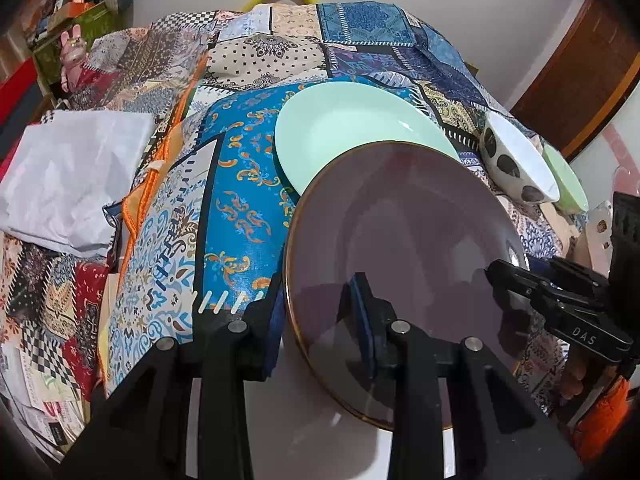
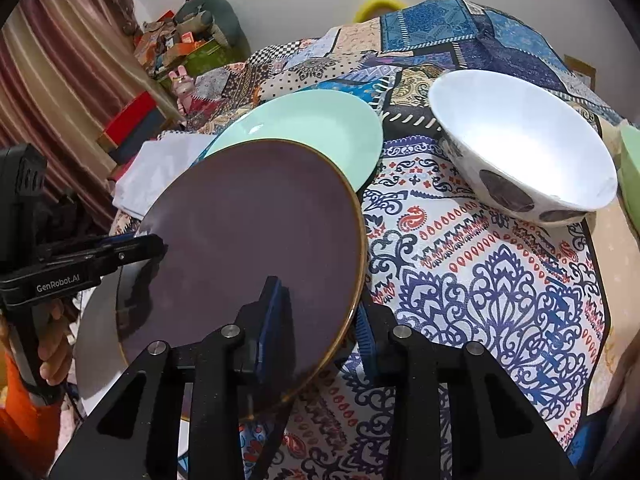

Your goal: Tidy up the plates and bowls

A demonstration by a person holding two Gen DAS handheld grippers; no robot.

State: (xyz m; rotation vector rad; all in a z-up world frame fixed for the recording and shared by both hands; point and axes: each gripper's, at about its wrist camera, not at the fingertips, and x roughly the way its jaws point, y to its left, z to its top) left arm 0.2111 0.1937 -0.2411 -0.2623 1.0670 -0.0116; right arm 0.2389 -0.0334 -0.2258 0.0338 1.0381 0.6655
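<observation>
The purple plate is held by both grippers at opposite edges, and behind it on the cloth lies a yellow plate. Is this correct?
Almost. Both views show the plate behind the purple plate is mint green, not yellow. Left gripper and right gripper do clamp opposite edges.

The left wrist camera is looking steeply down along its fingers from close above the near left rim of the purple plate (image 1: 400, 248), facing across the patchwork tablecloth (image 1: 240, 184) toward the wall. The right wrist camera is looking down from the plate's opposite rim (equally close). Both are sharing the plate, the mint plate (image 2: 320, 128) and the white bowl (image 2: 520, 148).
</observation>
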